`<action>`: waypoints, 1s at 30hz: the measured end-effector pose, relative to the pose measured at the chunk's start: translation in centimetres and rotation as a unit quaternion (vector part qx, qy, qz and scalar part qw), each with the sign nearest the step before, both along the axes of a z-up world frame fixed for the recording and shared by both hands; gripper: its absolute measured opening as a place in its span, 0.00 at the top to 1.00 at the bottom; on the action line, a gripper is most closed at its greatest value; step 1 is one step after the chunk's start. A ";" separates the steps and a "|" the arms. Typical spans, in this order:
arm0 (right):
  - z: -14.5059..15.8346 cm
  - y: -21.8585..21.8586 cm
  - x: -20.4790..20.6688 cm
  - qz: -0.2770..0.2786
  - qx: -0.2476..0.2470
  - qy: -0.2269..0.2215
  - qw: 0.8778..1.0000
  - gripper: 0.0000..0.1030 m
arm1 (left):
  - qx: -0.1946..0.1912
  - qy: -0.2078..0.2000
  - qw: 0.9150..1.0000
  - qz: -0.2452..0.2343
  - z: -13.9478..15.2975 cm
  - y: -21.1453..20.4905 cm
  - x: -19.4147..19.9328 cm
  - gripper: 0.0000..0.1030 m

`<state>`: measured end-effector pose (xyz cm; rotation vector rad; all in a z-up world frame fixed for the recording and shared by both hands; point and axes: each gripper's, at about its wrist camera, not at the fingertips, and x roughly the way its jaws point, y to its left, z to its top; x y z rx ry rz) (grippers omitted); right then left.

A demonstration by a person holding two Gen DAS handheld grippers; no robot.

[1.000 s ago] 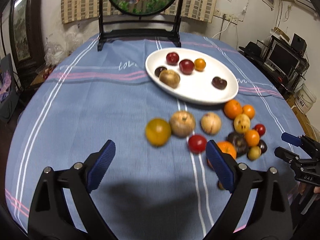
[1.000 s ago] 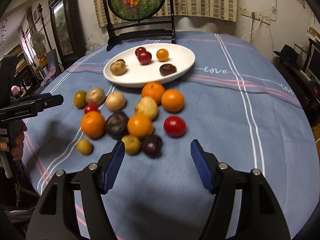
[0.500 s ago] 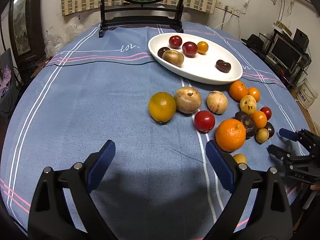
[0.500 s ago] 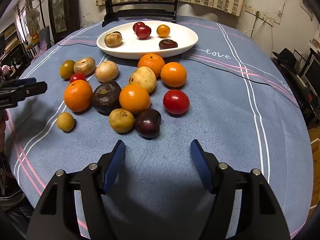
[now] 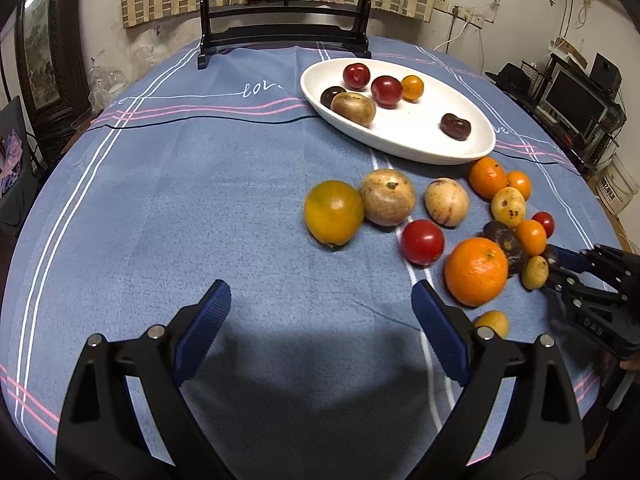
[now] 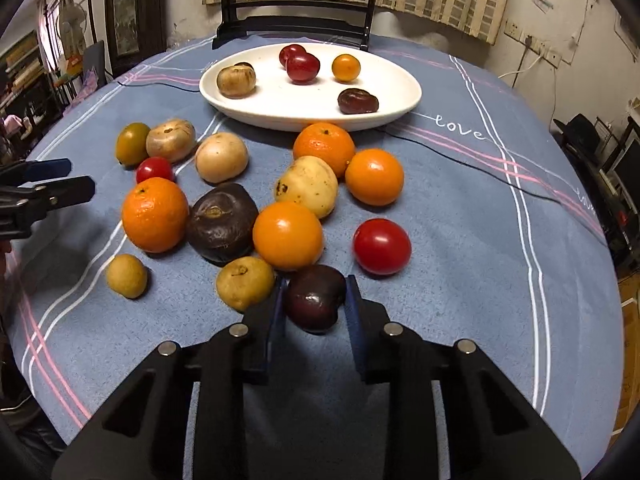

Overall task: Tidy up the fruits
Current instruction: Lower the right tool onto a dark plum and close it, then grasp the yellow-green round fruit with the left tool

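My right gripper [image 6: 315, 300] is shut on a dark plum [image 6: 315, 298] that rests on the blue cloth at the near edge of the fruit cluster. Around it lie several oranges, such as one [image 6: 288, 235] just behind the plum, a red tomato [image 6: 382, 246], a small yellow fruit [image 6: 245, 283] and a dark brown fruit [image 6: 222, 227]. The white oval plate [image 6: 400, 96] at the back holds several fruits. My left gripper [image 5: 320, 316] is open and empty above bare cloth, short of a yellow-green fruit [image 5: 334, 212] and a red tomato [image 5: 423, 241].
A black stand [image 5: 284, 36] with a round picture stands at the far table edge behind the plate [image 5: 400, 140]. The right gripper shows at the right edge in the left wrist view [image 5: 560, 270]. Shelves and electronics [image 5: 576, 96] stand right of the table.
My right gripper moved forward and down and closed on the dark plum. My left gripper drifted slightly and stayed open.
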<state>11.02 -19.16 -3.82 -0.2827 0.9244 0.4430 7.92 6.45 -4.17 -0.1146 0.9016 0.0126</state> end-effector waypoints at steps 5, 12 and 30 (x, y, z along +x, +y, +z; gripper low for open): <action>0.0 -1.6 -0.7 -0.012 0.033 0.006 0.999 0.71 | 0.005 0.021 1.000 0.009 -0.9 0.5 1.3 0.10; 0.2 -2.0 -1.0 -0.016 0.048 0.009 0.999 0.71 | 0.012 0.026 1.000 0.005 -1.1 0.0 3.0 0.11; 0.2 -2.5 -0.7 -0.026 0.071 0.021 0.997 0.71 | 0.043 0.030 0.998 -0.020 -1.6 -1.1 7.3 0.54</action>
